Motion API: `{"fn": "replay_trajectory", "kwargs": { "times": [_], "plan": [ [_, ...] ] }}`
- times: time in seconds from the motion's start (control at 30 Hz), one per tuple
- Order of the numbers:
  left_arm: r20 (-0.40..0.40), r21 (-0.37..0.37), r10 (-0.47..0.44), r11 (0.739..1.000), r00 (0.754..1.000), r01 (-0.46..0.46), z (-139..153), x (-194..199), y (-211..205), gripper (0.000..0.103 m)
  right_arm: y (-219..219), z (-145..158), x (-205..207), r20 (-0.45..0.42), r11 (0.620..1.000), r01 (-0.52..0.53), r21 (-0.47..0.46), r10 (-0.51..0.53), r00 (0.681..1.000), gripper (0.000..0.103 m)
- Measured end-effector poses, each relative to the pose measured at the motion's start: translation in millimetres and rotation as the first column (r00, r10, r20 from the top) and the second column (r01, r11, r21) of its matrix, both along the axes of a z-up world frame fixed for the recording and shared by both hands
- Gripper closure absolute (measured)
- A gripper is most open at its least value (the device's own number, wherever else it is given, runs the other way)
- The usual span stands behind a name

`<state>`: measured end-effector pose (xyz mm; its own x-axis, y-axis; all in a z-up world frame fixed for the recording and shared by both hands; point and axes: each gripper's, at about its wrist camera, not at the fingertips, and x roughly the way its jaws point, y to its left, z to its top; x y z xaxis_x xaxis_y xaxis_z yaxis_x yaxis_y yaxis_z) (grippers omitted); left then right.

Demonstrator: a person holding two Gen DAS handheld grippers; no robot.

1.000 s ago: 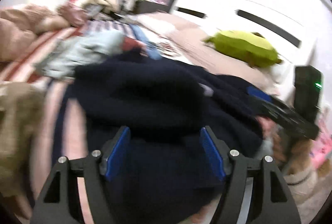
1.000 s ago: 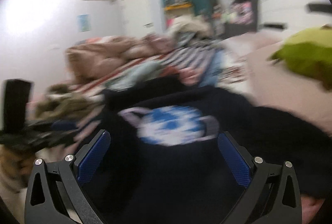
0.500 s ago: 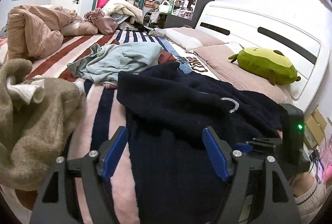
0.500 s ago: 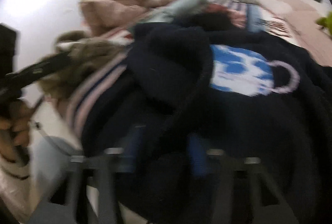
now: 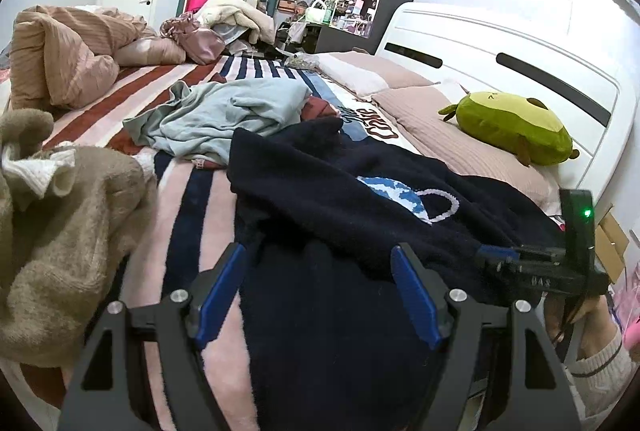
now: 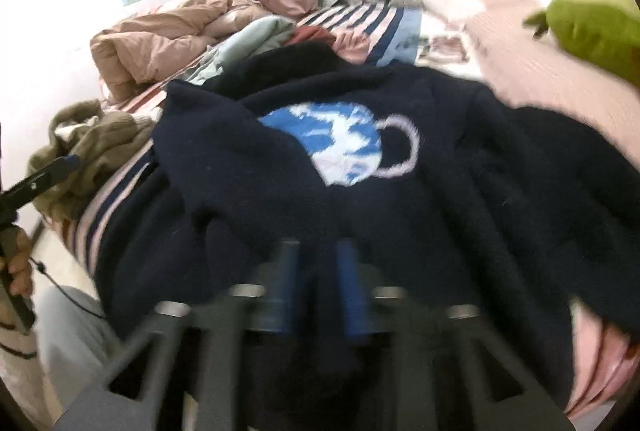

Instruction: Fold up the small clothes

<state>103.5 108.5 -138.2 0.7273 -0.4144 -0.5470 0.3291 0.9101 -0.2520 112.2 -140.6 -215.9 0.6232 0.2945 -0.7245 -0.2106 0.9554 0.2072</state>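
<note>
A dark navy sweater (image 5: 340, 311) with a blue and white cup print (image 6: 340, 147) lies crumpled on the striped bed. My left gripper (image 5: 316, 295) is open, its blue pads on either side of the sweater's near edge, holding nothing. My right gripper (image 6: 316, 291) is shut on a fold of the sweater's near hem. It also shows at the right in the left wrist view (image 5: 520, 263), low against the sweater's edge. The left gripper's tip shows at the left edge of the right wrist view (image 6: 48, 175).
A tan fleece garment (image 5: 60, 231) is heaped at the left. A pale blue garment (image 5: 224, 115) lies beyond the sweater. A green plush toy (image 5: 512, 127) sits on the pink pillows by the white headboard (image 5: 520, 51). A brown duvet (image 5: 72, 59) is bunched at the far left.
My right gripper has closed from wide open onto the sweater's hem. My left gripper has stayed open and drawn back a little from the sweater.
</note>
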Motion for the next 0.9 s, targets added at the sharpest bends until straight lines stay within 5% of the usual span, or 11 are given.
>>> {"fn": "replay_trajectory", "kwargs": {
  "times": [0.13, 0.27, 0.67, 0.9],
  "plan": [
    [-0.002, 0.018, -0.006, 1.000, 1.000, 0.006, 0.6, -1.0, -5.0, 0.029, 1.2, -21.2, 1.3, -0.072, 0.998, -0.035, 0.043, 0.038, 0.997, 0.043],
    [-0.009, 0.026, -0.010, 1.000, 1.000, 0.010, 0.5, -0.5, -9.3, 0.029, 2.4, -23.4, -5.2, -0.053, 0.999, -0.037, 0.034, 0.038, 0.998, 0.097],
    [-0.013, 0.041, 0.030, 0.999, 0.999, -0.030, -4.4, 6.5, -12.9, 0.029, -47.1, 27.8, -25.6, 0.140, 0.988, 0.131, -0.076, -0.120, 0.983, 0.098],
    [-0.060, 0.183, 0.061, 0.982, 0.996, -0.049, -29.7, 52.0, -23.5, 0.029, -81.4, 28.7, -27.9, 0.128, 0.977, 0.205, -0.066, -0.195, 0.972, 0.098]
  ]
}}
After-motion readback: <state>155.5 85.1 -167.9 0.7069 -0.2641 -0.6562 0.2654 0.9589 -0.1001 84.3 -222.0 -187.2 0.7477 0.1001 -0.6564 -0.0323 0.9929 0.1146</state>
